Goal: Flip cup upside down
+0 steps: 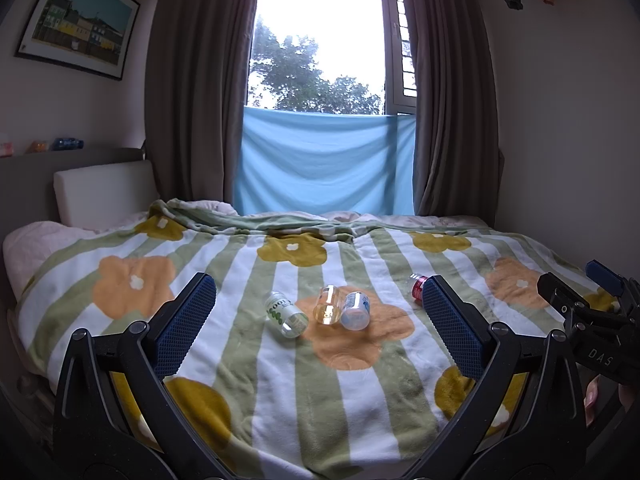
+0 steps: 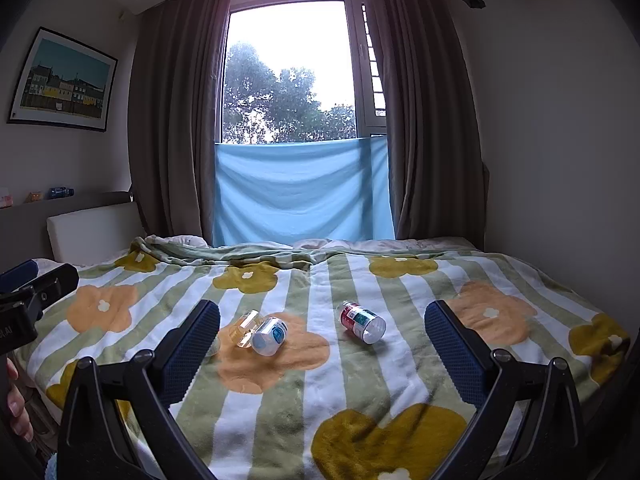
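Left claw: left gripper (image 1: 318, 306) hangs low over the near edge of the bed, its two blue-padded fingers spread wide and holding nothing.
Right claw: right gripper (image 2: 322, 330) is level beside it, fingers equally wide apart and empty; its tip also shows at the far right of the left view.
Surface: blanket (image 1: 280, 380) with green and white stripes and large orange and mustard flowers covers the bed.
Green-label cup: green-label cup (image 1: 286, 314), clear plastic, lies on its side on a stripe, leftmost of the group, near but apart from the next one.
Amber cup: amber cup (image 1: 329, 304), see-through, lies on its side on an orange flower.
Blue-label cup: blue-label cup (image 1: 355, 310) lies on its side touching the amber cup's right flank, on the same flower.
Red-label cup: red-label cup (image 2: 363, 321) lies on its side well apart to the right, open end toward the camera.
Background: grey curtains frame a bright window (image 1: 320, 40), with a blue cloth (image 1: 326, 172) hung across its lower part.
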A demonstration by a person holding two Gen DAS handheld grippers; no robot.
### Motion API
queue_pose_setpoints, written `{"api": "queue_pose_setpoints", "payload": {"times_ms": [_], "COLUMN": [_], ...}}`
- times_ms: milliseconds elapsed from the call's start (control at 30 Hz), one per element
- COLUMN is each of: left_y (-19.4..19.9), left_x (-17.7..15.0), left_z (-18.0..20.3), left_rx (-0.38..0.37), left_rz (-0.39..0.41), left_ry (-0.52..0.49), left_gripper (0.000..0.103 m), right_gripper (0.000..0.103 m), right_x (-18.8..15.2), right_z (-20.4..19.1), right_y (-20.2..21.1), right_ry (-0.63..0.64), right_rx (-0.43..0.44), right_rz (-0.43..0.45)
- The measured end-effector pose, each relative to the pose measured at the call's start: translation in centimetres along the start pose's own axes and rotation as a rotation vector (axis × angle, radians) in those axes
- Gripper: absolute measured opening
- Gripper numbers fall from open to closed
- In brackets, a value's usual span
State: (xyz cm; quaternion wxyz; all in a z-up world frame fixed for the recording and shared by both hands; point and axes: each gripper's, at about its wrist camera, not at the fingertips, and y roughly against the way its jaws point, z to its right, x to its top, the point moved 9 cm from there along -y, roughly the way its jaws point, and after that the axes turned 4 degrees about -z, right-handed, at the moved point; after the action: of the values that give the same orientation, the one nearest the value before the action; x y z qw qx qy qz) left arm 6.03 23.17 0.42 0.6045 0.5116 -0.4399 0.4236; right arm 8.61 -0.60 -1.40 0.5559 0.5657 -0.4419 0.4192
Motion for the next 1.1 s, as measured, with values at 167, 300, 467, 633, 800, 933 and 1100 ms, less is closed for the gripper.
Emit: {"api": "queue_pose_setpoints", "payload": {"times_ms": [167, 300, 467, 633, 800, 933, 1100], "left_y": [0.0, -0.1, -0.1, -0.2, -0.6, -1.6, -3.5], "left_x": [0.0, 0.0, 0.0, 0.0, -0.2, -0.7, -1.5], "left_z": [0.0, 0.0, 0.0, -0.2, -0.4, -0.7, -1.1], "left_rx": [0.001, 0.002, 0.002, 0.007, 0.011, 0.019, 0.040], "left_rz": [0.000, 0.000, -0.001, -0.004, -0.017, -0.036, -0.069], "left_ry": [0.000, -0.001, 0.000, -0.002, -0.003, -0.003, 0.002], "left_gripper": [0.103, 0.103, 0.103, 0.103, 0.103, 0.103, 0.103], "right_gripper": [0.102, 0.102, 0.102, 0.102, 0.102, 0.102, 0.102], "right_x": [0.1, 0.0, 0.0, 0.0, 0.1, 1.0, 2.0], "right_z": [-0.1, 0.0, -0.2, -0.3, -0.7, -0.5, 0.4], "right_y": [0.0, 0.0, 0.0, -0.1, -0.5, -2.2, -7.3], "right_ry": [0.000, -0.001, 0.001, -0.001, 0.005, 0.020, 0.095], "right_rx": [0.000, -0.001, -0.001, 0.001, 0.006, 0.033, 0.058], "right_rz": [0.002, 0.003, 0.001, 0.001, -0.004, -0.030, -0.125]}}
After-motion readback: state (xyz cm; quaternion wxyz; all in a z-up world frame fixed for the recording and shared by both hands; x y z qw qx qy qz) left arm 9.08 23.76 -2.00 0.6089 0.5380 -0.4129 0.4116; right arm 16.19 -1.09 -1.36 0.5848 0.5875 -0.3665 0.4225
